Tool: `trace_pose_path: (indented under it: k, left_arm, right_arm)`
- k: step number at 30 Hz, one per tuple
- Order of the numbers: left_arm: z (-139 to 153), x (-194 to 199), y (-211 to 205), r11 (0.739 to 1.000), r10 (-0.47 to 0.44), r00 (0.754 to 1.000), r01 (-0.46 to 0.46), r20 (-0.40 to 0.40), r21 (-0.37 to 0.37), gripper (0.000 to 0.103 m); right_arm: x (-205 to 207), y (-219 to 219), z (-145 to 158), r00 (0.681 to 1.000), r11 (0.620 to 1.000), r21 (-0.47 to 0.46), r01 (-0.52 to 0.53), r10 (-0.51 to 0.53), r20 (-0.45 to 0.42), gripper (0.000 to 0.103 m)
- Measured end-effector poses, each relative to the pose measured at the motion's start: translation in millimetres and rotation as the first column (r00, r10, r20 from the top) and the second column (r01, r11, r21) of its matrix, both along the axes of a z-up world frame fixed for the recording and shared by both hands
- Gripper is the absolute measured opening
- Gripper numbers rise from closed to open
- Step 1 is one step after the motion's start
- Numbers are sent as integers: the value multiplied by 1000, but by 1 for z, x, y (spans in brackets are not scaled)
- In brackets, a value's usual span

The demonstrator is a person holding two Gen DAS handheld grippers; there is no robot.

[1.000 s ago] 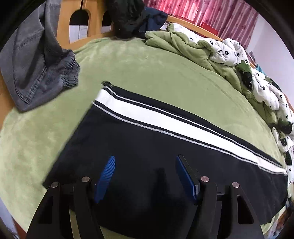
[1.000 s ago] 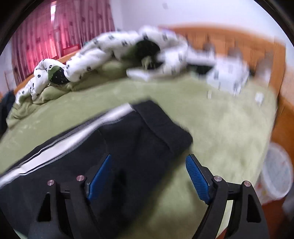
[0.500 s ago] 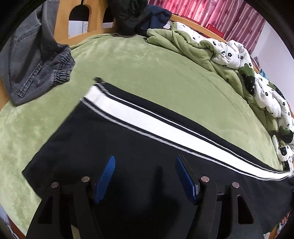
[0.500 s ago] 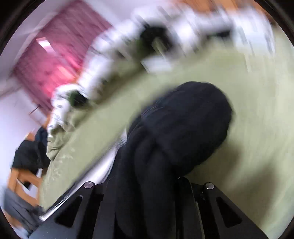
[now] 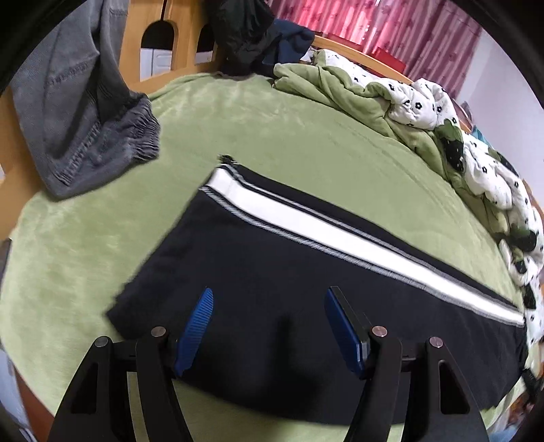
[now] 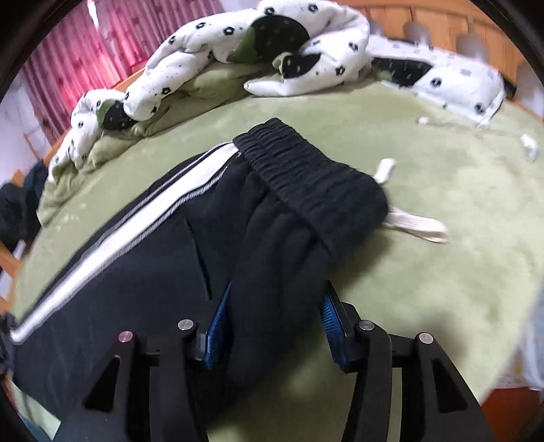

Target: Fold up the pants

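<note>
Black pants [image 5: 272,289] with a white side stripe lie lengthwise on the green bed cover. My left gripper [image 5: 268,326] is open just above the leg end, touching nothing. In the right wrist view my right gripper [image 6: 275,319] is shut on a bunched fold of the pants [image 6: 278,265] just below the elastic waistband [image 6: 306,176]. A white drawstring [image 6: 414,224] sticks out beside the waistband.
Grey jeans [image 5: 78,112] hang over the wooden footboard at the left. A crumpled green and white flowered duvet [image 5: 425,112] lies along the far side, also in the right wrist view [image 6: 238,57]. Dark clothes [image 5: 251,30] are heaped at the back. Small white scraps [image 6: 530,146] lie near the headboard.
My right gripper went from open over the waist end to shut on the bunched fabric, which is lifted. My left gripper stayed open and shifted slightly over the leg end.
</note>
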State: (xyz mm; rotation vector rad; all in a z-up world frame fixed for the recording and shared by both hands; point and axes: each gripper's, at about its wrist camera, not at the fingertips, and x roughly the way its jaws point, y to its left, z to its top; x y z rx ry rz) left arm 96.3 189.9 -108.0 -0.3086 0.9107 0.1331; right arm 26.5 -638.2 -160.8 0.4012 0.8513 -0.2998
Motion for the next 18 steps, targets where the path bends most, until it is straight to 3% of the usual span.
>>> trace_pose_path:
  k: [3, 6, 10, 13, 15, 18]
  left_arm:
    - [-3, -19, 20, 1000, 11, 1000, -11, -1, 10, 66]
    - [-11, -42, 40, 997, -1, 1000, 1, -4, -75, 66]
    - [-27, -63, 50, 991, -39, 999, 38, -6, -130, 66]
    - [-46, -62, 61, 982, -12, 1000, 8, -21, -188, 66]
    - [-58, -58, 75, 963, 44, 999, -50, -28, -264, 64]
    - [-68, -50, 94, 909, 130, 991, -111, 20, -401, 62]
  right_arm:
    - [-22, 18, 20, 999, 993, -112, -26, 22, -39, 50]
    - [-41, 43, 51, 999, 979, -199, -41, 38, -19, 51]
    - [-52, 78, 91, 997, 975, -213, -59, 70, 42, 57]
    - [-41, 113, 116, 990, 976, -202, -87, 107, 91, 57]
    - [-28, 142, 132, 982, 976, -181, -120, 143, 123, 57]
    - [-10, 180, 150, 969, 969, -170, -180, 205, 141, 57]
